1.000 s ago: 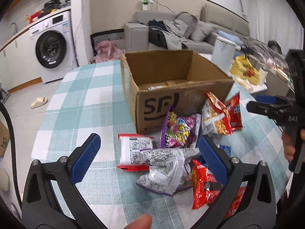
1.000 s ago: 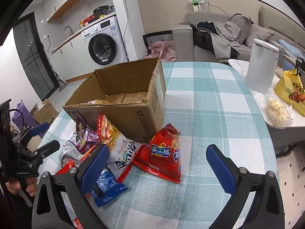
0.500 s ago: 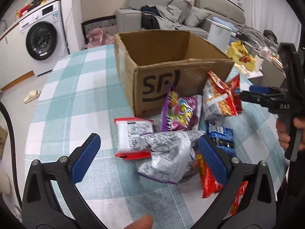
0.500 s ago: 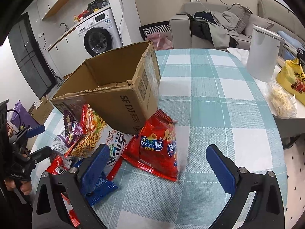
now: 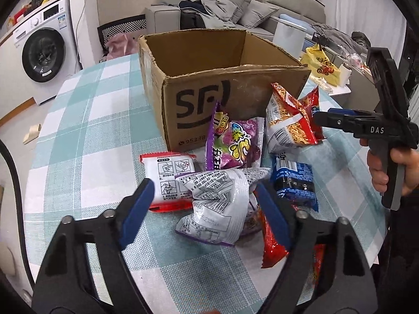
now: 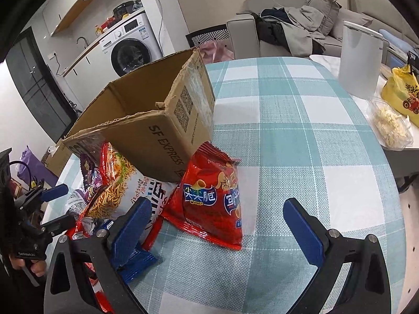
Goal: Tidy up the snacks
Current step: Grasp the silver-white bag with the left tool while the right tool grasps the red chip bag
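silver snack bag (image 5: 220,204) between left tool (image 5: 204,198) fingers

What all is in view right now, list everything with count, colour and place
box: 1, brown, open, mid-table
noodle bag: 1, red-white, leaning on box
crisp bag: 1, red, by box corner
purple bag: 1, before box
silver bag: 1, between left tongs' fingers
white pack: 1, red-edged, left of pile
blue pack: 1, right of pile
tablecloth: 1, teal check
washer: 1, white, far left
sofa: 1, grey, behind
left tongs: open
right tongs: open

Snack packets (image 5: 230,193) lie before the box (image 5: 199,99).
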